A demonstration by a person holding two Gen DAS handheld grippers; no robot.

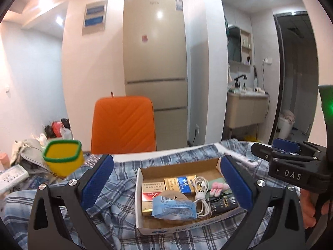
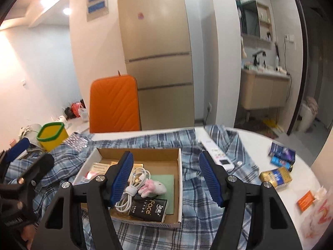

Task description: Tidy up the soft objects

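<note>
My left claw point(image 1: 166, 184) stands wide with nothing between its blue pads, raised above the cardboard box point(image 1: 143, 218) that sits on the plaid shirt point(image 1: 112, 210) spread over the white tabletop point(image 2: 291, 189). My right claw point(image 2: 165, 178) is partly spread and also grips nothing; it hangs over the same box, and shows in the left view at 3 o'clock.

Inside the box, seen from my left camera, a light blue tissue pack point(image 1: 173, 207) lies at 6 o'clock, touching the coiled white cable point(image 1: 200, 195). The small pink plush toy point(image 2: 153, 187) rests just beside the cable on a green card point(image 2: 169, 189), and a black tissue pack point(image 2: 148, 209) sits at the near edge. Cigarette cartons point(image 1: 154, 189) fill the box's left side.

At 10 o'clock from the box stands a yellow cup with a green rim point(image 2: 52, 136). At 2 o'clock a white remote point(image 2: 216, 155) lies on the shirt; further right are a gold box point(image 2: 275, 177) and an orange packet point(image 2: 306, 201).
</note>
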